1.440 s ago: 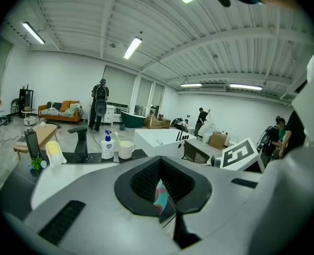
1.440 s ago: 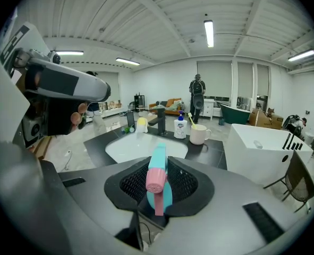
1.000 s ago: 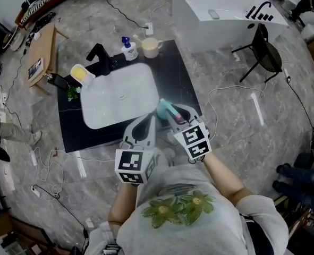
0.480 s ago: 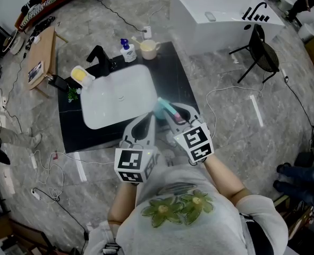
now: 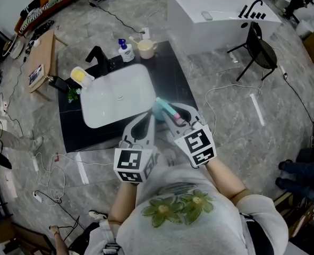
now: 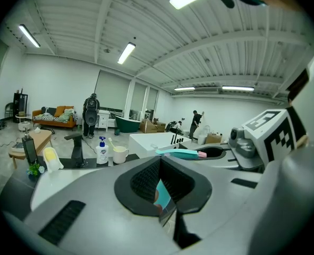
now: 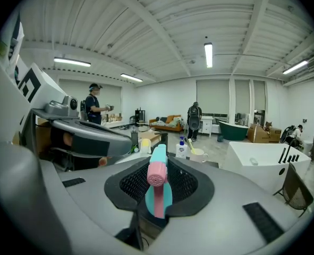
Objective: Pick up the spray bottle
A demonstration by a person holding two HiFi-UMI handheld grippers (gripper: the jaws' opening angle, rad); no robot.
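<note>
I am watching the person holding both tools out in front of the chest, above the near edge of the black table (image 5: pixel 174 70). The right hand-held gripper (image 5: pixel 174 116) (image 7: pixel 158 195) is pinching the teal spray bottle (image 5: pixel 165 109) (image 7: pixel 158 185) (image 6: pixel 179 153), with its jaws pressing on the body from either side. The bottle is lying roughly level in that grip. Its pink nozzle end is sitting back toward the gripper's body, and its teal end is poking out past the jaw tips toward the near corner of the white sink (image 5: pixel 117 97). The left hand-held gripper (image 5: pixel 146 120) (image 6: pixel 162 191) is hanging just beside the right one. Its jaws are drawn together to a point with nothing gripped. A teal sliver is showing through the narrow slit between them, and I cannot tell what it is. Beyond both grippers, on the far side of the sink, a black faucet (image 5: pixel 98 56), a soap bottle (image 5: pixel 126 51) and a cup (image 5: pixel 146 48) are standing along the table's far edge. Farther off, ahead and to the right of the right gripper, a white bathtub (image 5: pixel 215 20) and a black chair (image 5: pixel 263 52) are standing on the floor.
</note>
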